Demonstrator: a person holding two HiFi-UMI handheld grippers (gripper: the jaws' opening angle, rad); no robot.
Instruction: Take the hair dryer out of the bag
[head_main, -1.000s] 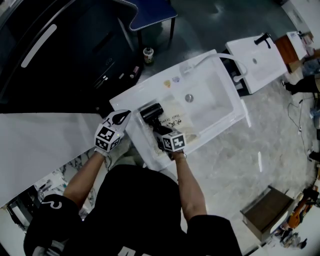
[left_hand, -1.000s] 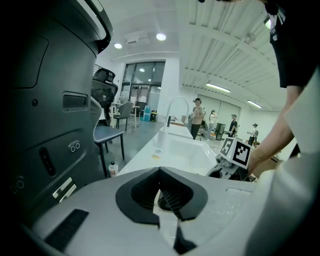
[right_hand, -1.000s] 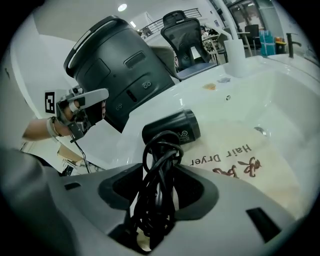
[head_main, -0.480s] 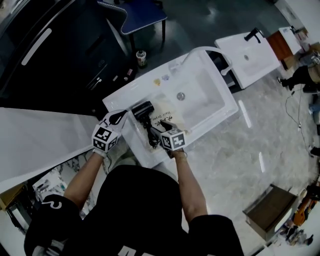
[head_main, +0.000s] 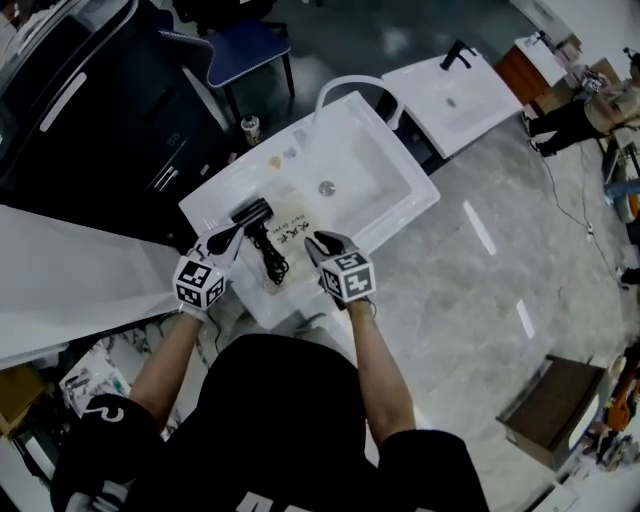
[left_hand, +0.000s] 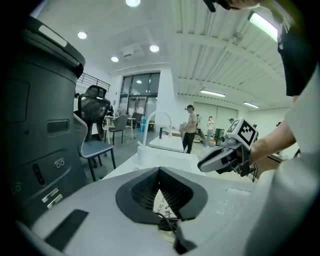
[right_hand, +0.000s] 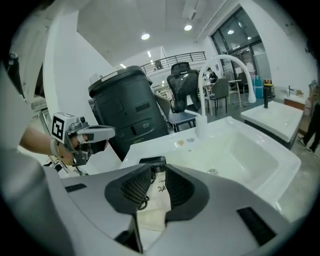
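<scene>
Head view is showing the black hair dryer (head_main: 252, 213) lying on top of the cream bag (head_main: 293, 228), left of centre in the frame, inside the white sink (head_main: 395, 205). Its dark cord (head_main: 272, 260) is trailing in loops across the bag toward the lower edge of the basin. The left gripper (head_main: 226, 239) is hovering just beside the dryer's left side with its tongs released and nothing between them. The right gripper (head_main: 325, 243) is sitting at the bag's right edge, tongs also spread and empty. Left gripper view is looking down through its parted jaws at the printed bag and a bit of cord, with the right gripper (left_hand: 220, 159) hanging at right of the frame. Right gripper view is framing the dryer (right_hand: 152, 161), cord and bag through its own gap, the left gripper (right_hand: 95, 134) at left and the arched white faucet (right_hand: 227, 62) in the upper right.
</scene>
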